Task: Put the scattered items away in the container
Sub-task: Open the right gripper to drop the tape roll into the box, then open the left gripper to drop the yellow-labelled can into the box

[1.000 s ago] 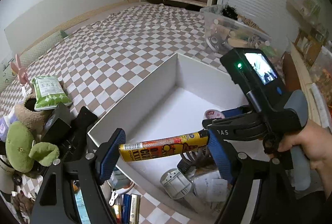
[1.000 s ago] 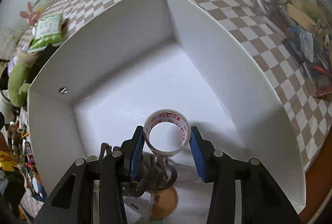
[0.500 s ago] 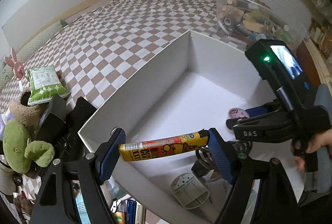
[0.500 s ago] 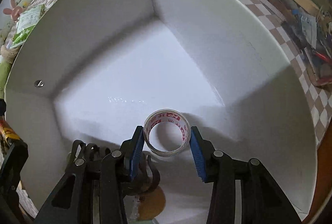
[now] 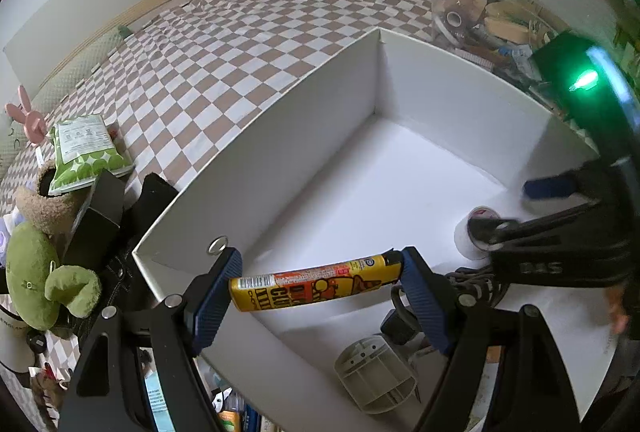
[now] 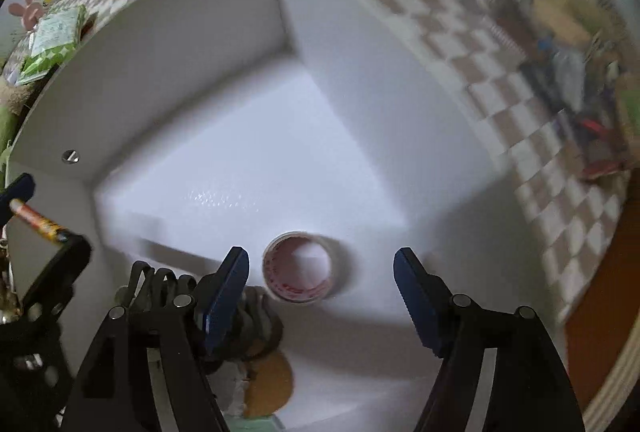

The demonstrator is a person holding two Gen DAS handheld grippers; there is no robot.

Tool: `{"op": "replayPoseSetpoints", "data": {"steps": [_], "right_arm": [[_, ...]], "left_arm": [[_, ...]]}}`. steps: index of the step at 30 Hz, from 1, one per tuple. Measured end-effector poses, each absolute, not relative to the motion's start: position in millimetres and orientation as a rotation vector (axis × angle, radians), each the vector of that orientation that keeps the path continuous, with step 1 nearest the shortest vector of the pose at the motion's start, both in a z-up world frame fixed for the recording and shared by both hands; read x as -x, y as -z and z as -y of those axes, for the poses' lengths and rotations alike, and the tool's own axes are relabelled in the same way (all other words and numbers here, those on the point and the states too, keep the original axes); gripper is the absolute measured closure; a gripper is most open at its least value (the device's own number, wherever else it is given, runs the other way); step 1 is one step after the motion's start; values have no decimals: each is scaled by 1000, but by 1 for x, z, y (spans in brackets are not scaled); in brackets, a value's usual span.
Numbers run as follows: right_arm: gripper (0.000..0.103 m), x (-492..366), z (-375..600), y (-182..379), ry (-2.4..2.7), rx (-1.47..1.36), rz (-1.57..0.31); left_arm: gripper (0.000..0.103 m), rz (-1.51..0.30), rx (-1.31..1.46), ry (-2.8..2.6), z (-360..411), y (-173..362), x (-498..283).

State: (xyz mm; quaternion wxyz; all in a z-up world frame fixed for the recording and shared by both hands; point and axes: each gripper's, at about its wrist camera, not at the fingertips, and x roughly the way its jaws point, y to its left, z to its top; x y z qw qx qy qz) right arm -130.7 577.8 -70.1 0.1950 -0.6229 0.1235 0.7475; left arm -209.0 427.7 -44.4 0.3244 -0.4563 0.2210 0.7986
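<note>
Now, left claw (image 5: 316,290) clamped end to end on a yellow-and-orange tube (image 5: 314,286), held level between the blue pads (image 5: 212,302) above the near corner of the white box (image 5: 256,135). Just below and right of that claw, inside the box: a grey plastic ribbed part (image 5: 374,378) and a tangle of black cable (image 5: 476,280). Further right of it, the right claw (image 5: 552,187) reaching into the box from the side, blurred, with a roll of clear tape (image 5: 474,236) on the box floor beside it.

Right claw (image 6: 322,284) spread wide, gripping nothing. Roll of tape (image 6: 300,266) lying free on the white floor between the pads, nearer the left pad (image 6: 226,296), touching neither as far as visible. Below that claw, black cable loops (image 6: 160,280) and a round tan piece (image 6: 266,384), too blurred to name. Far left of that claw, the tube (image 6: 38,222) again, in the other claw's grip.

Left of the left claw, outside the box on the checkered bedspread (image 5: 224,47): a green plush toy (image 5: 36,272), a green-and-white snack packet (image 5: 86,151), a pink rabbit-eared thing (image 5: 30,115). Beyond the box, a clear plastic bin of oddments (image 5: 484,15).
</note>
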Motion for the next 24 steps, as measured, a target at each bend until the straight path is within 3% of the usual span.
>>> {"op": "replayPoseSetpoints", "data": {"steps": [3, 11, 15, 24], "right_arm": [[21, 121, -574, 59, -2132, 1709, -360], [20, 116, -562, 34, -2245, 1602, -539], [14, 121, -564, 31, -2254, 1555, -680], [14, 119, -568, 24, -2276, 1519, -806]], "left_arm": [[23, -598, 1205, -2084, -433, 50, 209], [23, -603, 1273, -2052, -447, 65, 216], [23, -558, 1329, -2026, -446, 68, 222], [23, -452, 1478, -1933, -455, 72, 238]]}}
